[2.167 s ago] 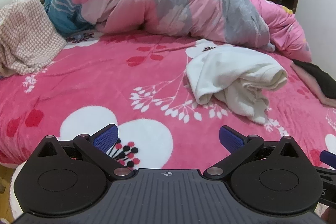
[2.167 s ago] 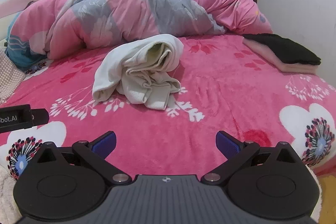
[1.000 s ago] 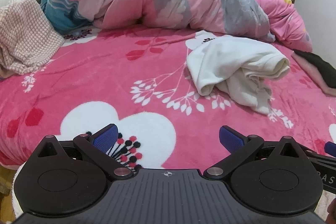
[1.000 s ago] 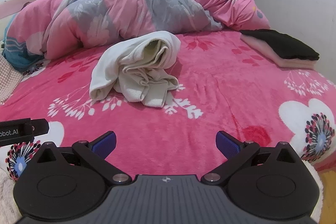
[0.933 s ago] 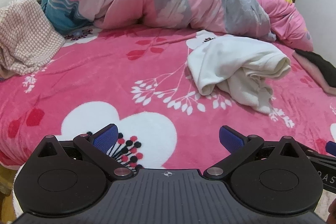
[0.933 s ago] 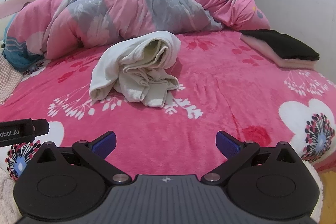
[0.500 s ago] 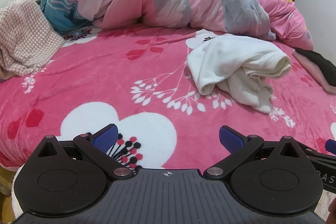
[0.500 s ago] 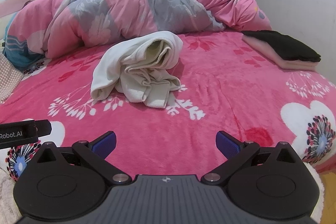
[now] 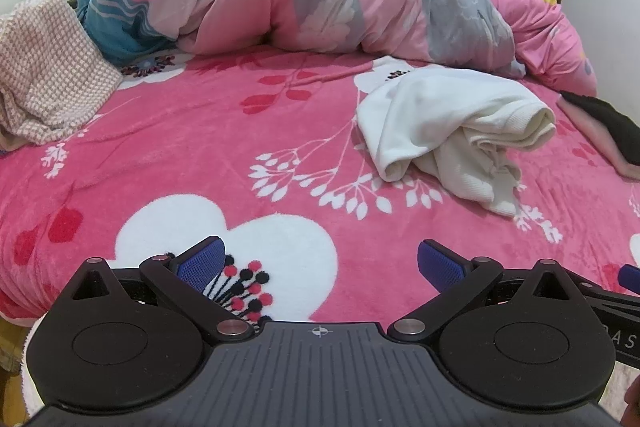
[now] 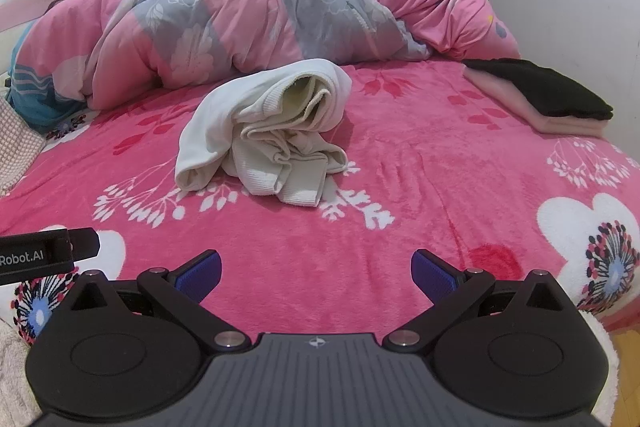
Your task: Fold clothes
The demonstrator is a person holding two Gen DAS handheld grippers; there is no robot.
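Your crumpled cream knit garment [image 10: 264, 131] lies ahead of the right gripper [image 10: 316, 273], slightly left; it is ahead-right of the left gripper [image 9: 320, 263]. Both jaws spread, empty.

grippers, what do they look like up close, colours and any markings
Both match: the left gripper and right gripper have black linkage arms with silver pivot pins, round black discs either side, a ribbed dark grey base with a small crosshair mark, and textured blue pads on the jaws. White "Robot.AI" lettering shows on the left one's side.
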